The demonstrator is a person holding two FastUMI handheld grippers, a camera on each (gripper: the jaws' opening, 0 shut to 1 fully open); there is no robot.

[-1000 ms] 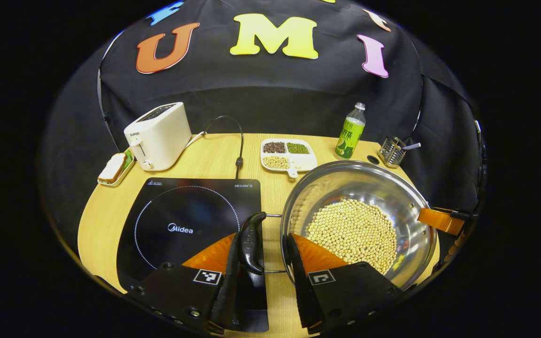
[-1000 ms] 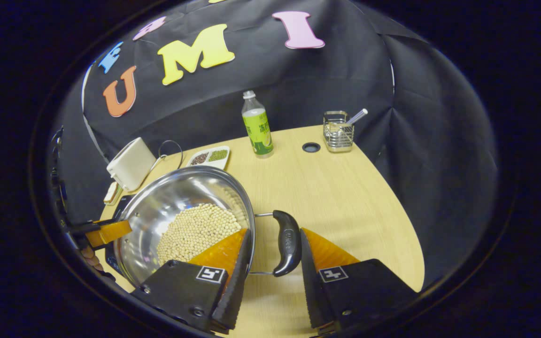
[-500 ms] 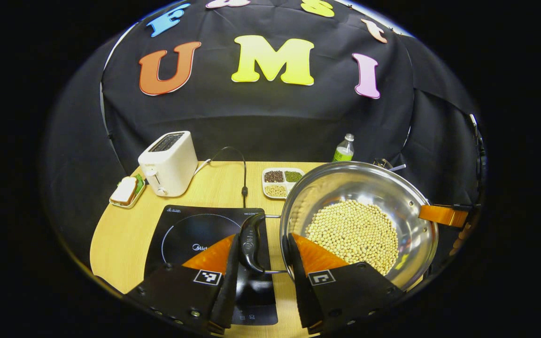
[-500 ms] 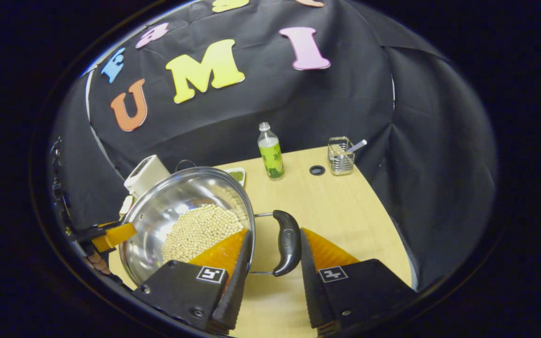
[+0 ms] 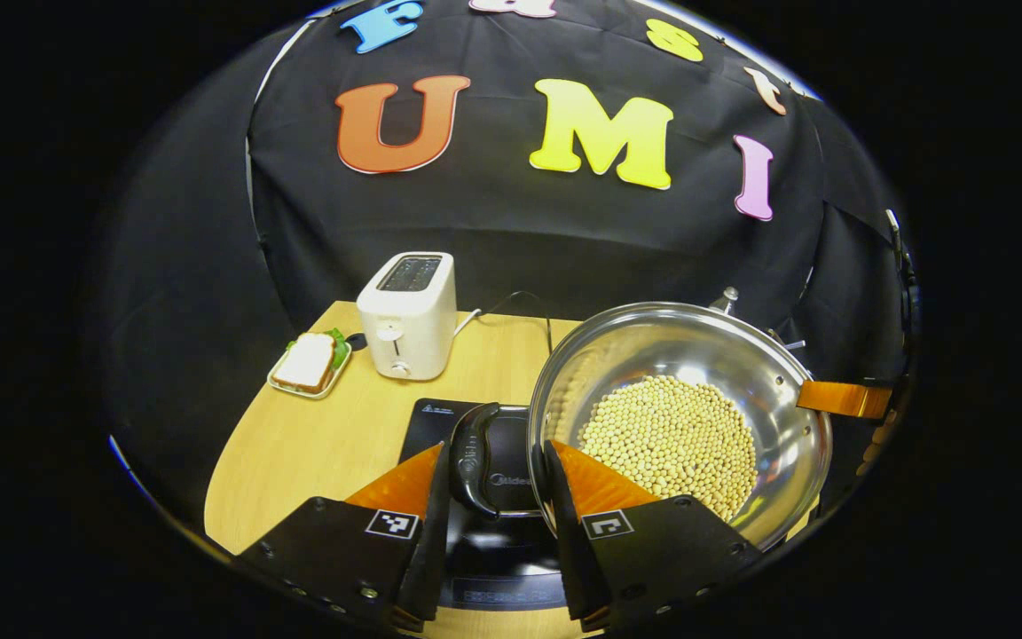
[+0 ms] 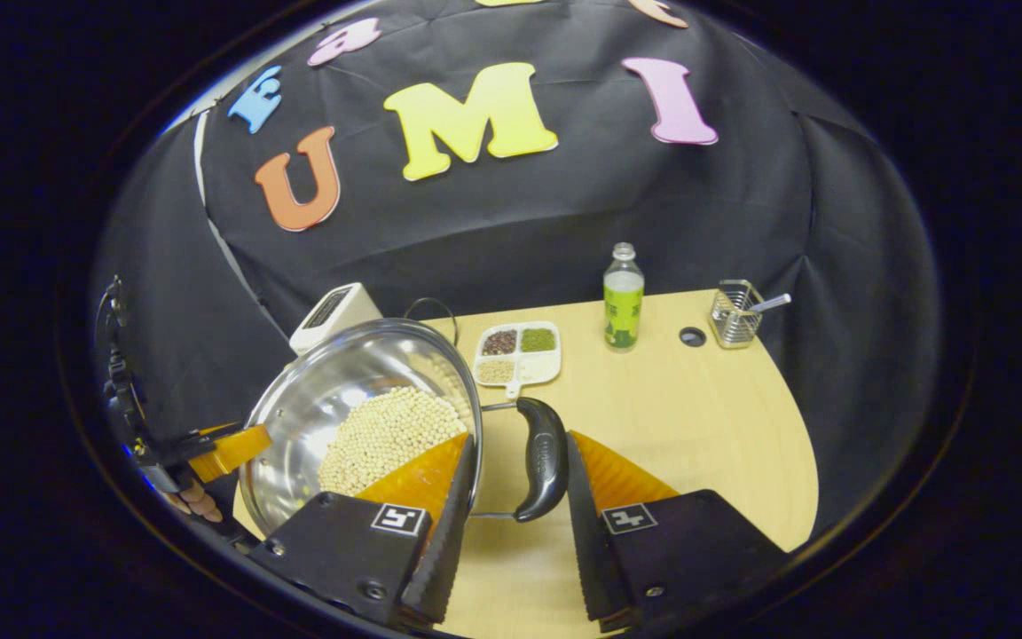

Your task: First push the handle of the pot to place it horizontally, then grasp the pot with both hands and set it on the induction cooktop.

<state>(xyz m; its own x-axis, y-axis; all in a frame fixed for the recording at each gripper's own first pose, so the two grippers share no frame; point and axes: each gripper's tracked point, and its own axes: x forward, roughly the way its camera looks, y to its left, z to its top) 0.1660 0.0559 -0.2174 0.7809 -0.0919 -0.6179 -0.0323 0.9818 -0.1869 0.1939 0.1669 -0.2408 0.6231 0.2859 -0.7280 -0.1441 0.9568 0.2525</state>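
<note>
The steel pot (image 5: pixel 644 346), holding pale soybeans (image 5: pixel 666 439), hangs in the air between both grippers. My left gripper (image 5: pixel 495 454) clamps one side: one finger outside the black handle (image 5: pixel 473 460), the other inside the pot wall. Under that handle lies the black induction cooktop (image 5: pixel 440 417), its right part hidden by the pot. My right gripper (image 6: pixel 520 444) holds the opposite black handle (image 6: pixel 542 457) the same way, one finger inside the pot (image 6: pixel 342 373). The left gripper (image 6: pixel 227 448) and a hand (image 6: pixel 196 501) show at the pot's far side.
A white toaster (image 5: pixel 409 315) and a sandwich plate (image 5: pixel 307 364) stand at the back left of the wooden table (image 5: pixel 325 444). A divided dish of beans (image 6: pixel 515 353), a green bottle (image 6: pixel 623 302), a cable hole (image 6: pixel 692 336) and a wire basket (image 6: pixel 735 313) sit along the back.
Both grippers have lifted the pot off the table and carried it left. The cooktop now lies beneath the pot's left handle and the divided dish stands uncovered to its right.
</note>
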